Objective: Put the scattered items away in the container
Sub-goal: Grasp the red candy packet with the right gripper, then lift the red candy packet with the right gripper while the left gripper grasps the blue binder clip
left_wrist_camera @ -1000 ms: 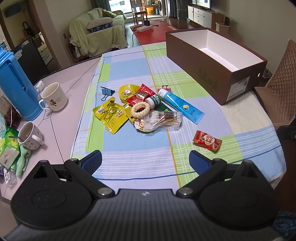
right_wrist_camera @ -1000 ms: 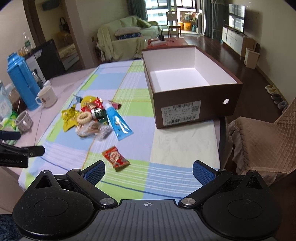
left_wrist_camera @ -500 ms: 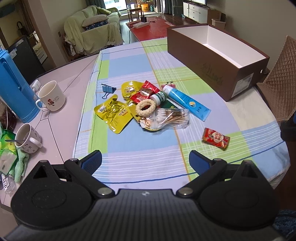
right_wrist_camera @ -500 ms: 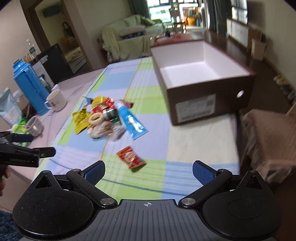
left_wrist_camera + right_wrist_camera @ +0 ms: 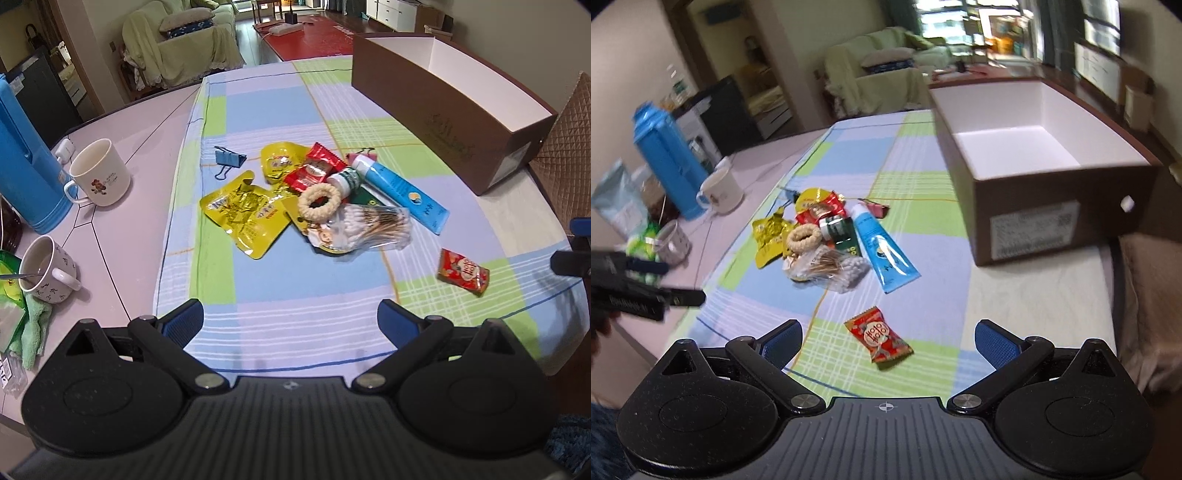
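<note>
On the checked tablecloth (image 5: 295,110) the snacks and tube are lying in a pile (image 5: 317,199), one red candy (image 5: 877,341) apart, the brown box (image 5: 1067,221) is sitting empty, and you are holding both the left gripper (image 5: 290,319) and right gripper (image 5: 888,338) wide apart, gripping nothing

The right wrist view is motion-blurred: print on the box (image 5: 1027,206) label is unreadable. Left of the box, the green packet (image 5: 846,245) lies half under the bottle (image 5: 833,226). The left gripper (image 5: 657,291) is cut by the frame edge.
</note>
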Demonstrator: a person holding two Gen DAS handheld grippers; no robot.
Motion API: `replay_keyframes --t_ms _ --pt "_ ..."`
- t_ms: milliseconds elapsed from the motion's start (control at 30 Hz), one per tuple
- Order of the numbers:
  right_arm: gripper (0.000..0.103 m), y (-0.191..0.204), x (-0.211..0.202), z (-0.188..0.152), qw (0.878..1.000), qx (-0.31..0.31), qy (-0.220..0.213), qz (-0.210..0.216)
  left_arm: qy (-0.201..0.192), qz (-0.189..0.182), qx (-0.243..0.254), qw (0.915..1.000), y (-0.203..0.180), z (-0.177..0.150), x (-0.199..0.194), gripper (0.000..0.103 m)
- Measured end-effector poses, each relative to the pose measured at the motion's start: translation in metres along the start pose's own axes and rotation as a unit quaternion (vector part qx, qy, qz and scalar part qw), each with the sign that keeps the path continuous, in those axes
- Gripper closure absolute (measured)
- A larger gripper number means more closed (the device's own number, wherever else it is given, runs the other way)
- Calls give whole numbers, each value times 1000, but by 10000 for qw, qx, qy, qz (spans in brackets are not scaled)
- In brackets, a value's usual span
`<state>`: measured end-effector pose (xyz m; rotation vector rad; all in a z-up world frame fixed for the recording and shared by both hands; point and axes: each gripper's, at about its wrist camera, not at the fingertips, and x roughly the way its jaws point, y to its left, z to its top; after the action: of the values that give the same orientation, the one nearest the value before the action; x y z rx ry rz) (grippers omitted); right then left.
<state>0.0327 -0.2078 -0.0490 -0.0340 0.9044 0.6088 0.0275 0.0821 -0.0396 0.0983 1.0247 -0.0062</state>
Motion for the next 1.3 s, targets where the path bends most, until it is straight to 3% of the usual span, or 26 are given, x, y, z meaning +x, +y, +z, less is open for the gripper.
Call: replay_keyframes --t_ms 33,133,300,367,733,800,867,900,967,1300 --pt "1 4 7 0 9998 -186 43 -46 7 -14 1 10000 3 1 1 4" --pt "24 13 27 -2 9976 -649 232 2 23 -60 13 10000 10 3 6 4" --pt "25 23 61 -9 9926 -1067 573 -117 68 -147 27 9999 22 3 15 4" --pt "44 25 72 -13 9895 -1259 688 -146 84 -176 14 9998 27 3 19 4" --pt "45 34 113 -23 9781 -1836 879 -435 -15 -258 53 9997 60 13 47 4" --pt "63 37 117 -24 9752 -1980 870 -465 -71 -277 70 9996 66 17 53 4" --pt "67 39 120 -25 9738 -2055 859 -460 -113 -276 111 9995 72 22 59 5" --pt "73 40 121 -24 9737 -2056 855 -482 -134 -274 131 9994 74 24 62 5" --pt "75 39 121 -23 9743 -2014 861 -532 -181 -331 166 9992 79 29 67 5" --pt "76 21 100 7 9930 -837 571 -608 -496 -562 573 9955 96 69 104 21"
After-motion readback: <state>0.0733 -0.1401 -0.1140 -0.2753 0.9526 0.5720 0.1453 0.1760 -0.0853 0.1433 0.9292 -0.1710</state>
